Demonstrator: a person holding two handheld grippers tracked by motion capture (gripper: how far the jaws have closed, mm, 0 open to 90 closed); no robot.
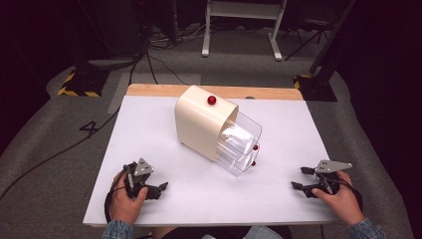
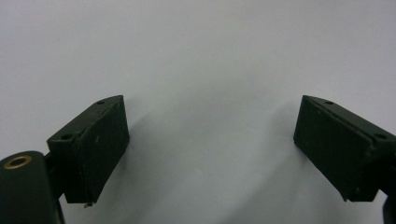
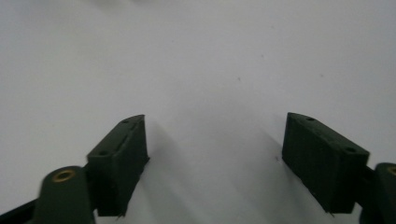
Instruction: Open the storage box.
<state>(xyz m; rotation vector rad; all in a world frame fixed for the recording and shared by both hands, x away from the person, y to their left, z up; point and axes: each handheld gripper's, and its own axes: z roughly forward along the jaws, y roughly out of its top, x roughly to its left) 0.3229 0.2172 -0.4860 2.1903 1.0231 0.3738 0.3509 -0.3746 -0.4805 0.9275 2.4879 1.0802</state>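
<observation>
A white table [image 1: 149, 129] has a wood strip along its far edge. A cream box [image 1: 201, 122] sits near the middle, a bit toward the far edge, turned at a slant. It has a red knob [image 1: 212, 100] on top. A clear drawer [image 1: 241, 144] sticks out of the box's open side, toward the near right corner. Something white [image 1: 238, 135] lies inside the drawer, can't tell what. Two small red dots [image 1: 255, 148] show on the drawer's front.

The left gripper [image 1: 158, 190] is by the near left corner, held in the left hand [image 1: 125, 201]. In the left gripper view its jaws are wide apart w/ nothing between them, just bare white table [image 2: 205, 70].

The right gripper [image 1: 300, 178] is by the near right corner, held in the right hand [image 1: 343, 199]. Its jaws are wide apart too, w/ nothing in them, just table [image 3: 210, 70] below.

Both grippers are well apart from the box
</observation>
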